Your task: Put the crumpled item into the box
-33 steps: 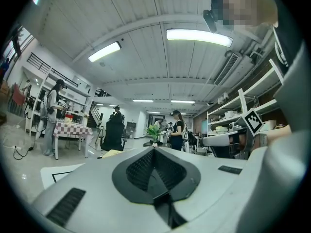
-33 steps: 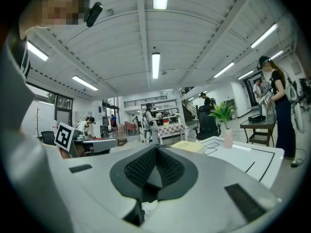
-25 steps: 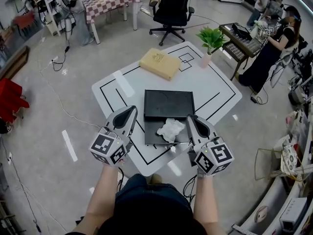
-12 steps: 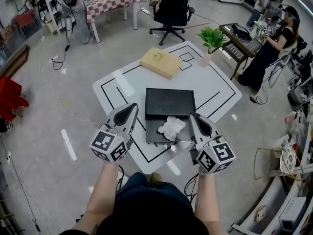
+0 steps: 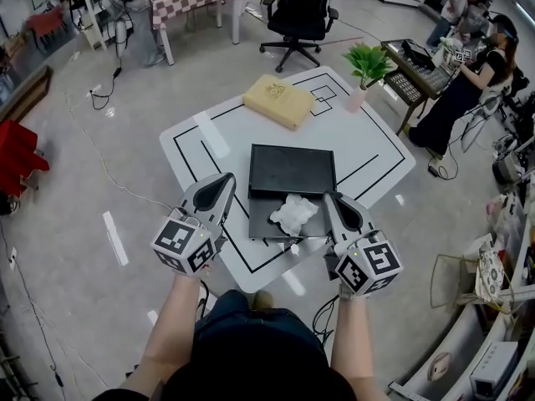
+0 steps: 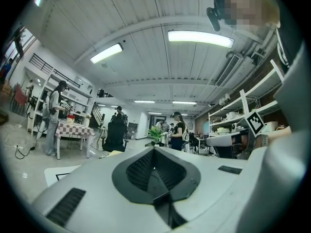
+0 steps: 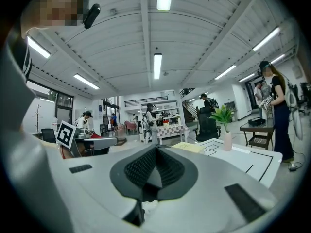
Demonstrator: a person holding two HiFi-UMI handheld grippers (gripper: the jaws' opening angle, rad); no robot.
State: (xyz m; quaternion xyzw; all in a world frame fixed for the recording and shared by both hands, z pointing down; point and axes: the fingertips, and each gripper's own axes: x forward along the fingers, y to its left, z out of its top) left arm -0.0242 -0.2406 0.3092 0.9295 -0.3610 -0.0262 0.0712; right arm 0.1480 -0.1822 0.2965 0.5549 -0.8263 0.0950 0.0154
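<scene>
A flat black box (image 5: 292, 167) lies open in the middle of the white table (image 5: 372, 153). A crumpled white item (image 5: 293, 213) rests on the box's near half. My left gripper (image 5: 226, 180) hovers to the left of the box, jaws shut and empty. My right gripper (image 5: 328, 197) hangs just right of the crumpled item, also shut, holding nothing. In the left gripper view the left gripper (image 6: 154, 150) has its jaws meeting at the tip. The right gripper view shows the right gripper (image 7: 156, 148) the same way, with the table stretching beyond.
A tan flat package (image 5: 278, 101) sits at the table's far side, and a potted plant (image 5: 365, 65) stands at its far right corner. An office chair (image 5: 299, 11) is behind the table. A person (image 5: 468, 82) works at a bench on the right.
The head camera has shifted slightly. Both grippers and the crumpled item stay where they were.
</scene>
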